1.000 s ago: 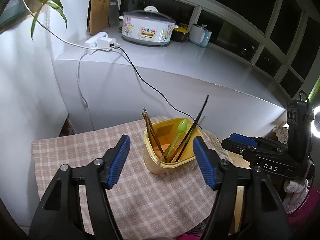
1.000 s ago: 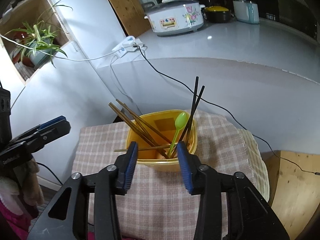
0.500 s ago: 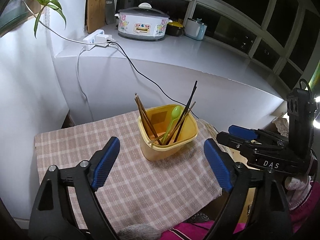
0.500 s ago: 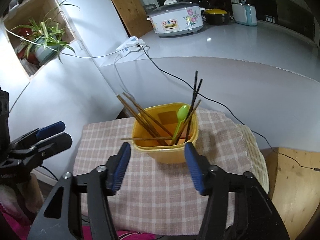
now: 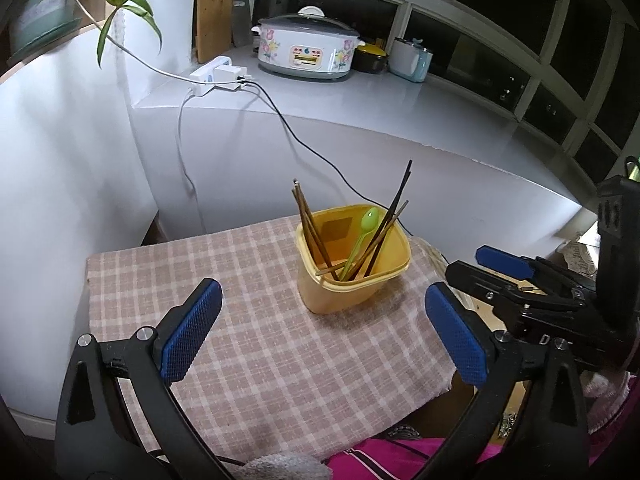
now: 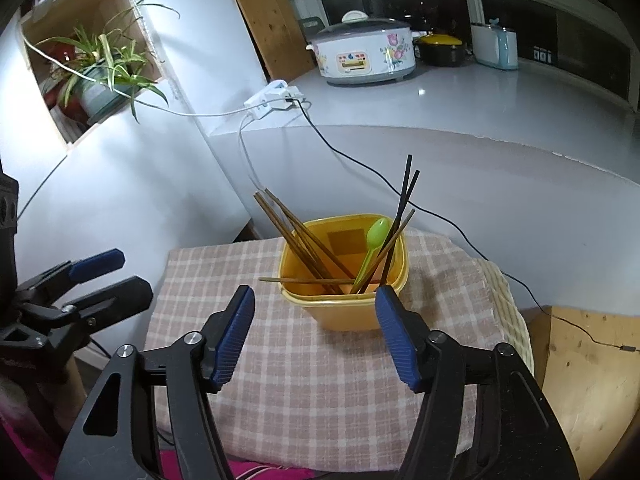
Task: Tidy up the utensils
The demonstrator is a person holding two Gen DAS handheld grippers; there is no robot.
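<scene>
Right wrist: chopsticks' [image 6: 308,244] lower ends hidden.

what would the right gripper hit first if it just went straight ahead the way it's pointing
Probably the yellow utensil container: it sits dead ahead between the open fingers of the right gripper, on the checked cloth. The brown chopstick lying across its rim might touch first; depth is unclear.

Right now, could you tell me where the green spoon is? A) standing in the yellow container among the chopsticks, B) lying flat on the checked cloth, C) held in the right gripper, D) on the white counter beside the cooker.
A: the green spoon stands bowl-up inside the yellow container among the chopsticks, while both the left gripper and the right gripper are open and empty.
</scene>
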